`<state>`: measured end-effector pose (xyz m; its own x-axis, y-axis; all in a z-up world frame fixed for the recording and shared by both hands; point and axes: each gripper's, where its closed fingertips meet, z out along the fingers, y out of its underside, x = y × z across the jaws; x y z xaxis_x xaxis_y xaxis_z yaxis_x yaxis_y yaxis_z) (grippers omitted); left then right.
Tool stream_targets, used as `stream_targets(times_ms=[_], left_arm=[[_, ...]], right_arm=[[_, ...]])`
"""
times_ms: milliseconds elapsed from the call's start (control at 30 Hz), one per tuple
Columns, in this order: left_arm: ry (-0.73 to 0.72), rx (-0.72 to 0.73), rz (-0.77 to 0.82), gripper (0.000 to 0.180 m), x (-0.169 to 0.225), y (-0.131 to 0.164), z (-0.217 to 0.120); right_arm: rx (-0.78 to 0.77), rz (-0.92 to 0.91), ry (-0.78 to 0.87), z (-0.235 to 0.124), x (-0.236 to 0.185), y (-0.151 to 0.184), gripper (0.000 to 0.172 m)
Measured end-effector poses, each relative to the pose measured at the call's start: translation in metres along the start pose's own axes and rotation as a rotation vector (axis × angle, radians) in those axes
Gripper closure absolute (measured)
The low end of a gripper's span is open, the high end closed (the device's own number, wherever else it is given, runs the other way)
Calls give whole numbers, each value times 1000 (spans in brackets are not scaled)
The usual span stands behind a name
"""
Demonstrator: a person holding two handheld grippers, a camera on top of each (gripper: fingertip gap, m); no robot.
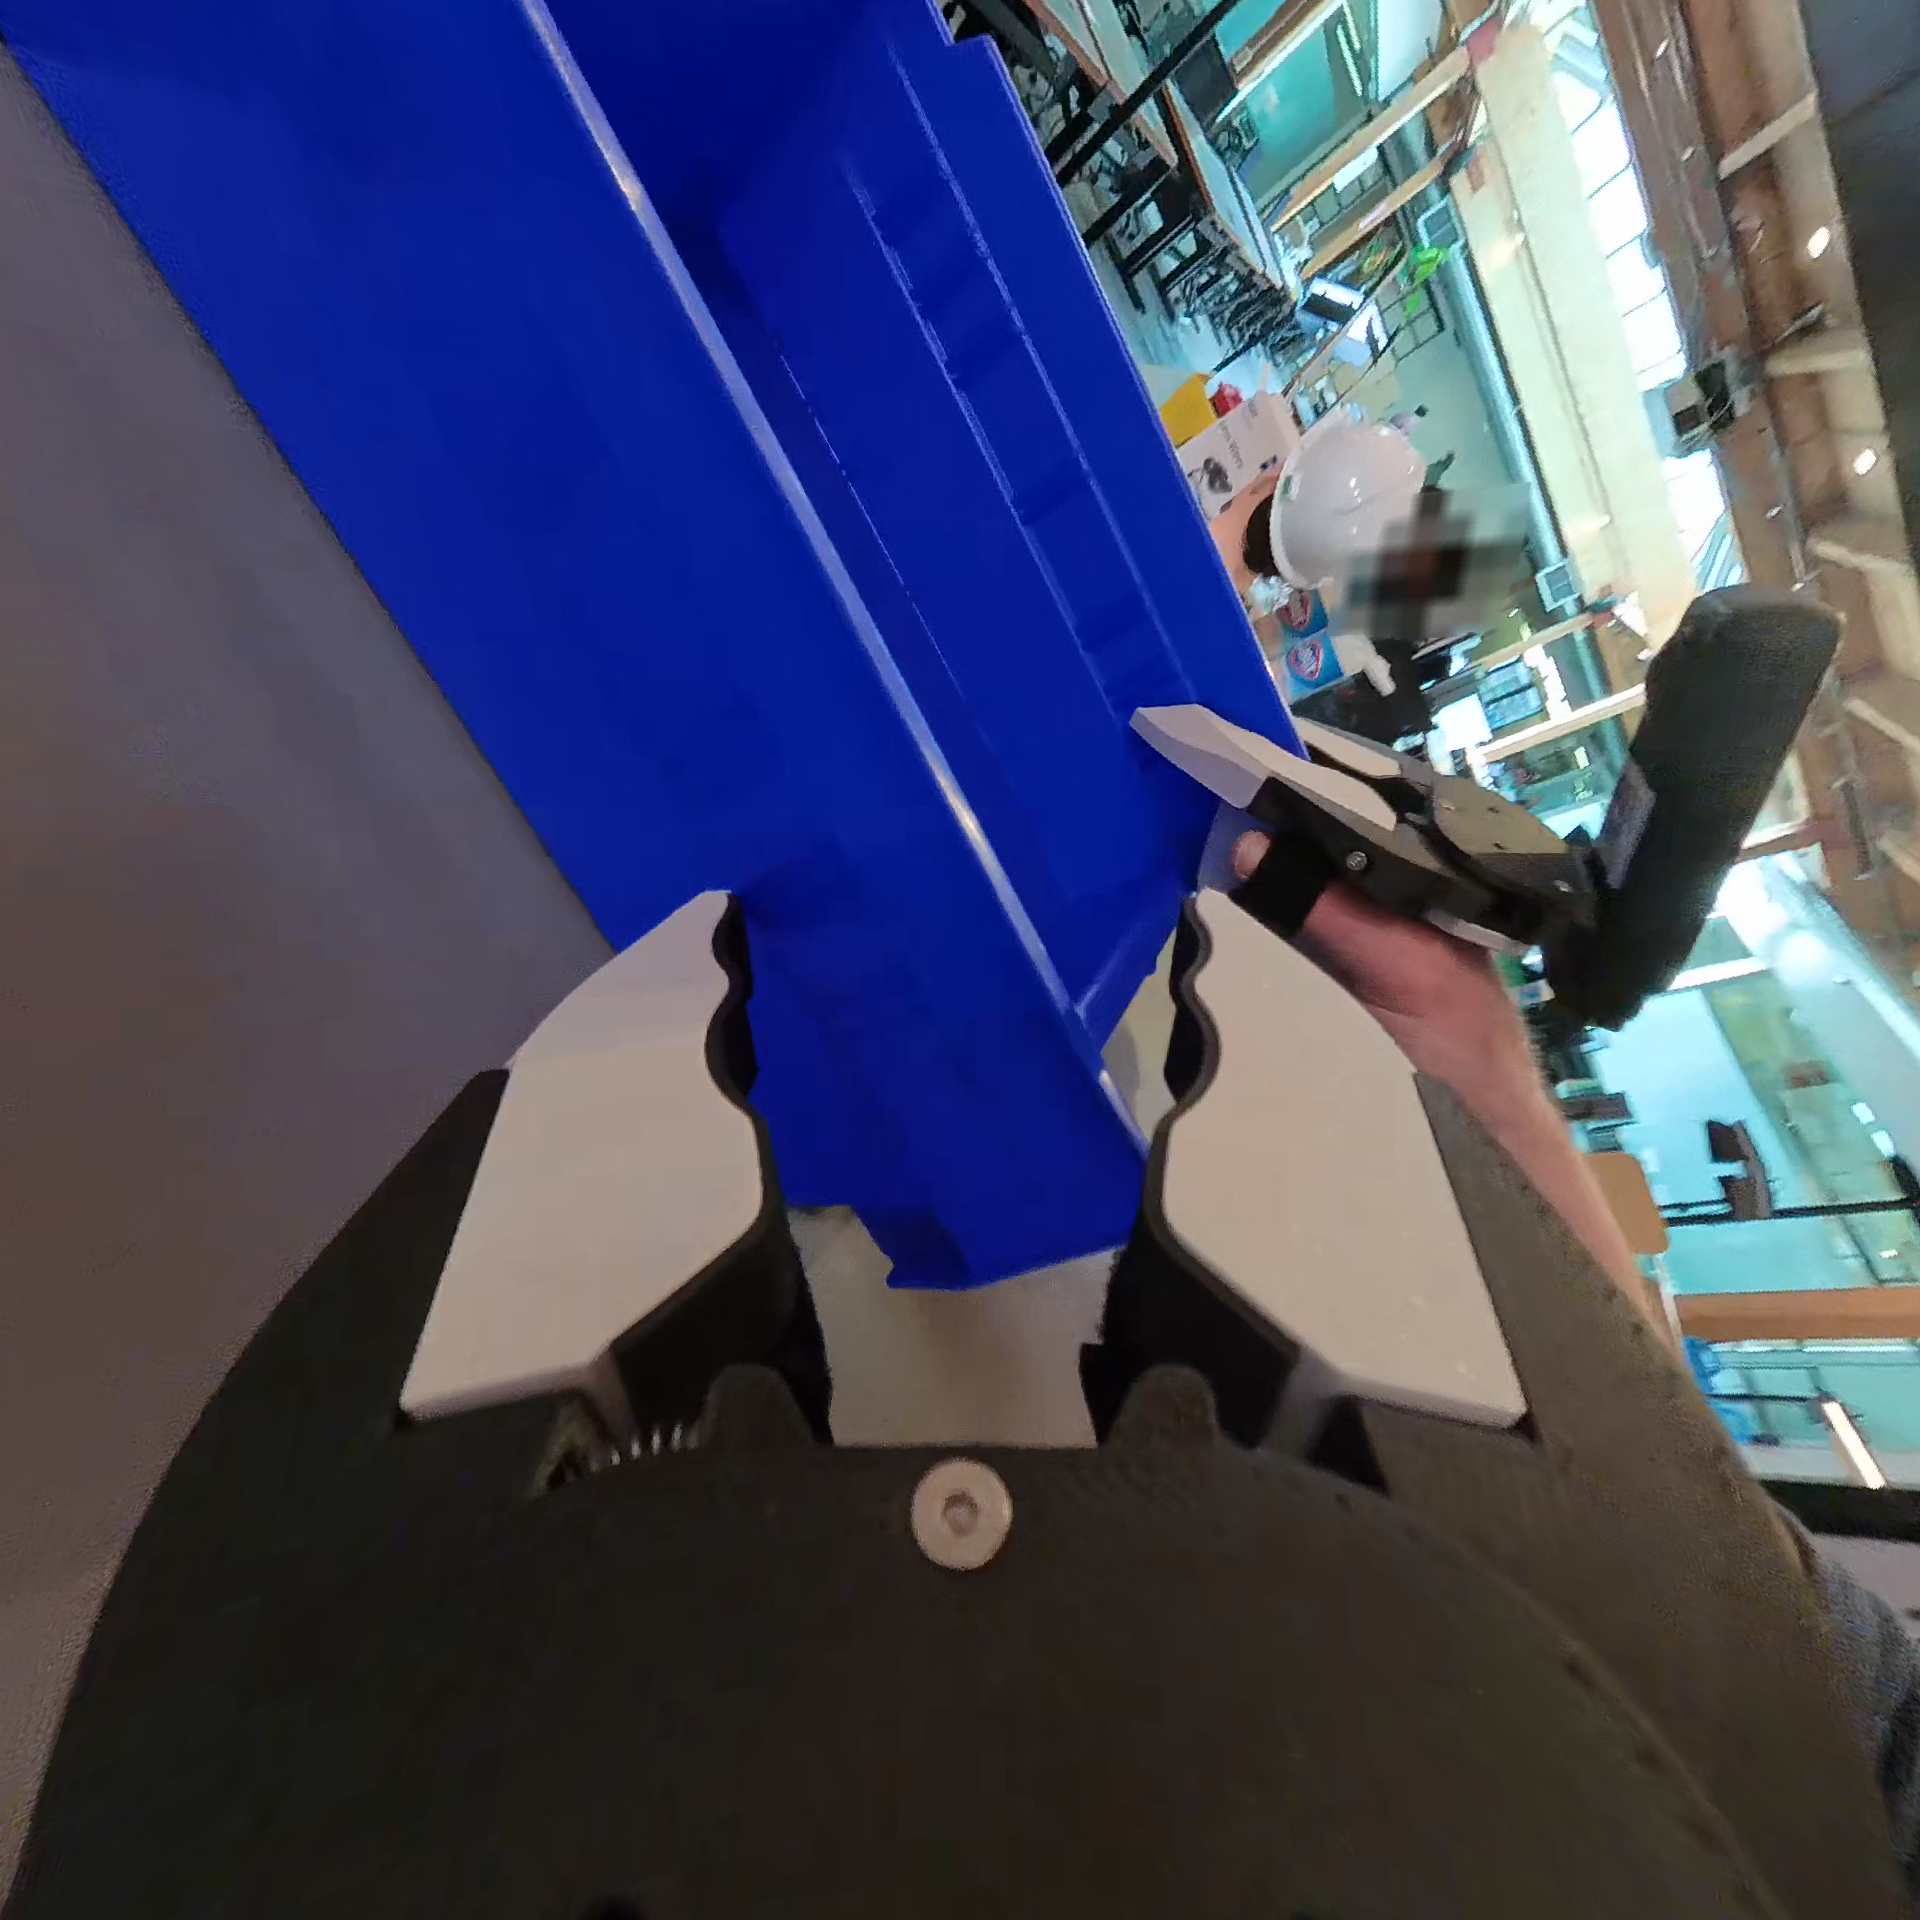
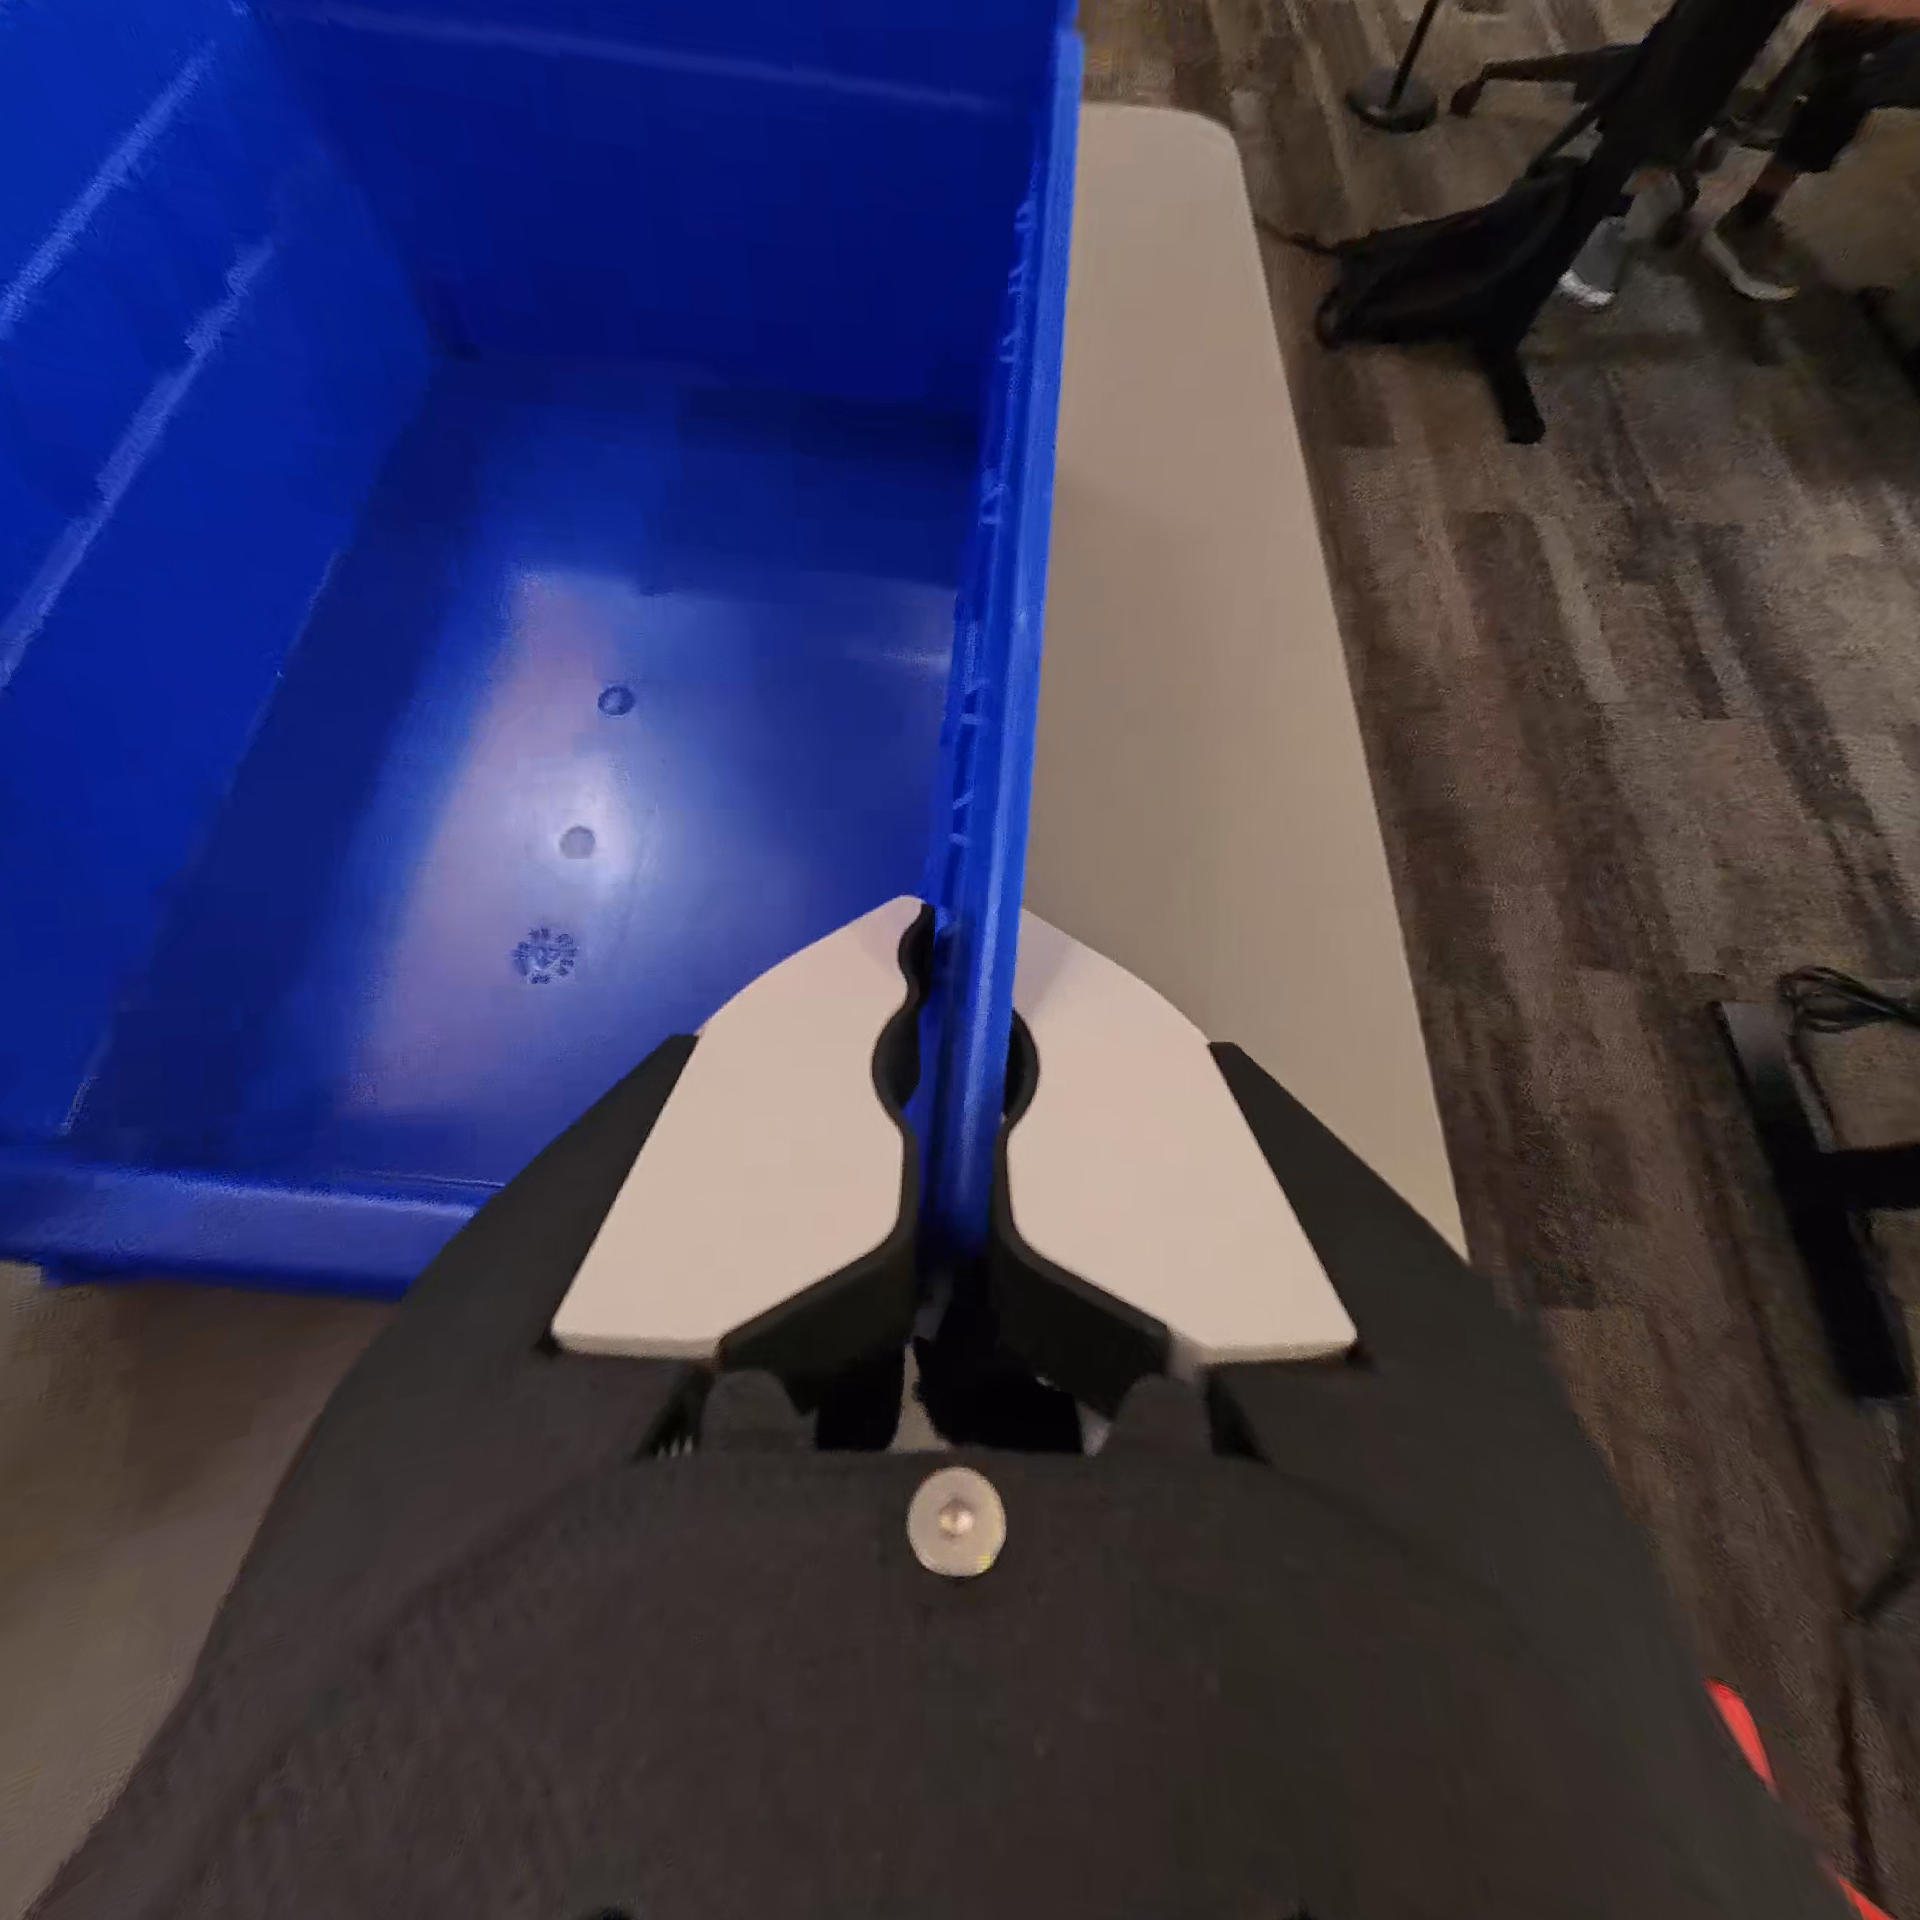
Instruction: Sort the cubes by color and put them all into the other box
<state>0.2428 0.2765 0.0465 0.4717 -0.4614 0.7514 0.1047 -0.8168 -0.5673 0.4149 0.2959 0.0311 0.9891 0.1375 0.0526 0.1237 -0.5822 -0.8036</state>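
Behind the blue box (image 1: 582, 540) in the left wrist view we see a bright hall with shelving and glass along the right side of the frame, tilted steeply, and a white hard hat (image 1: 1345, 499) at centre right. A grey surface fills the left edge. Our left gripper (image 1: 961, 935) stands with its jaws wide apart at lower centre; the box's wall and rim run between the two fingers, and neither pad presses on it. At right of centre the right gripper (image 1: 1195, 743) reaches in from the right, carried by a hand (image 1: 1392, 966), its pale fingertip lying against the box's rim.

Grey-brown patterned carpet (image 2: 1610, 727) covers the right half of the right wrist view, with dark stands and someone's shoes in the upper right corner. A pale table (image 2: 1174, 520) runs down the middle, and the blue box (image 2: 468, 623) sits on it, filling the upper left of the frame. We see its glossy floor, bare of cubes; no cube shows in either view. Our right gripper (image 2: 971, 920) at lower centre is clamped on the box's right-hand wall, one finger inside the box, the other outside, both dark pads pressed to the blue plastic
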Motion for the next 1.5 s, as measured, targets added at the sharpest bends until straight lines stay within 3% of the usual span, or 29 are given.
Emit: stream_targets(times_ms=[300,400,500,600,733,933,1033,1100,1133,1200,1267,1300,1367,1500], left_arm=[[-2,29,-7,105,-15,-37,20],[17,66,56,111,-4,-39,1],[60,41,121,112,21,-21,-27],[99,32,204,115,47,4,-77],[38,103,232,118,48,32,-168],[-455,235,211,106,-21,65,-338],[-721,312,173,96,-48,87,-421],[-837,325,97,92,-65,112,-460],[-873,345,57,93,-71,124,-475],[-882,419,50,114,-73,137,-494],[-904,450,61,109,-71,140,-502],[-938,448,59,97,-72,141,-507],[-960,461,71,98,-68,142,-516],[-950,441,-56,91,-91,169,-525]], right_arm=[[-1,-49,-39,39,15,-29,157],[73,-35,0,21,15,-40,138],[137,-140,131,-15,14,-53,122],[240,-234,-24,-54,-47,-74,132],[270,-419,-330,-83,-177,-74,130],[299,-563,-713,-91,-371,-55,115],[275,-616,-856,-85,-451,-39,109],[251,-657,-913,-78,-492,-30,108],[233,-689,-940,-75,-509,-24,108],[199,-728,-951,-64,-533,-16,106],[171,-756,-956,-55,-551,-8,109],[148,-772,-967,-52,-558,-3,110],[133,-797,-966,-50,-569,2,110],[120,-821,-946,-45,-581,8,119]])
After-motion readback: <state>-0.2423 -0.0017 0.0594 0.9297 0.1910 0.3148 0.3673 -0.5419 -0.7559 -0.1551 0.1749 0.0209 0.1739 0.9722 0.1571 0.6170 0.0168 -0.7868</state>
